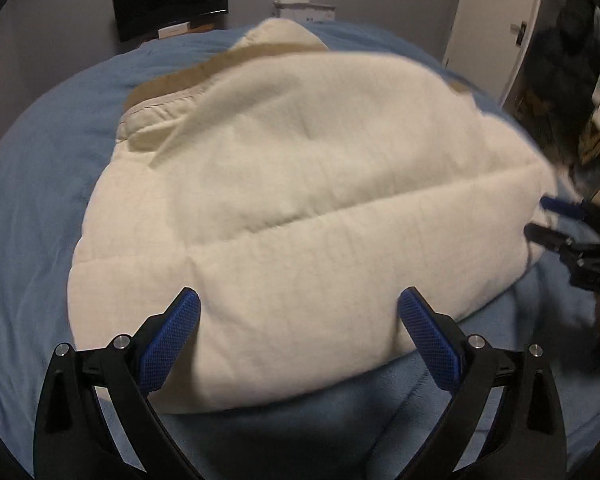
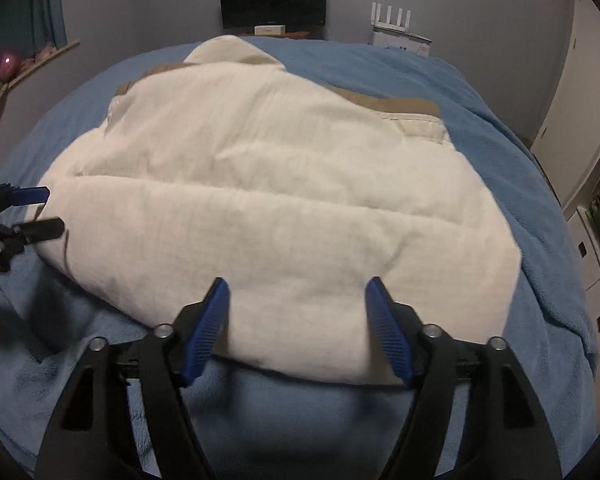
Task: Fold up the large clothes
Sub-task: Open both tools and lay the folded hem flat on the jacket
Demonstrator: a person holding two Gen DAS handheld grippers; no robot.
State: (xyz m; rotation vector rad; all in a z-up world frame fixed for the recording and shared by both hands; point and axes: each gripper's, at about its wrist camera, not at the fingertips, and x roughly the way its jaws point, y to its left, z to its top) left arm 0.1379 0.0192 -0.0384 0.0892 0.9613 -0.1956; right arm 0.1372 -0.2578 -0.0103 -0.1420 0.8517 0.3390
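A cream jacket point(image 1: 300, 208) is seen part-folded on the bed point(image 1: 32, 208), further folds judged outstanding, both tools point(image 1: 299, 304) point(image 2: 297, 294) held open, empty.

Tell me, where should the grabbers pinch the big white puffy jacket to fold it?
Probably the near hem of the white jacket, one corner each. That edge lies loose on the blue blanket, nearest the open left gripper and right gripper. Come low from the front.

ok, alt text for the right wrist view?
A cream padded garment lies partly folded on a blue blanket, tan lining showing at its far edge. The right gripper hangs open over the near hem; the left gripper sits open at the garment's left edge.
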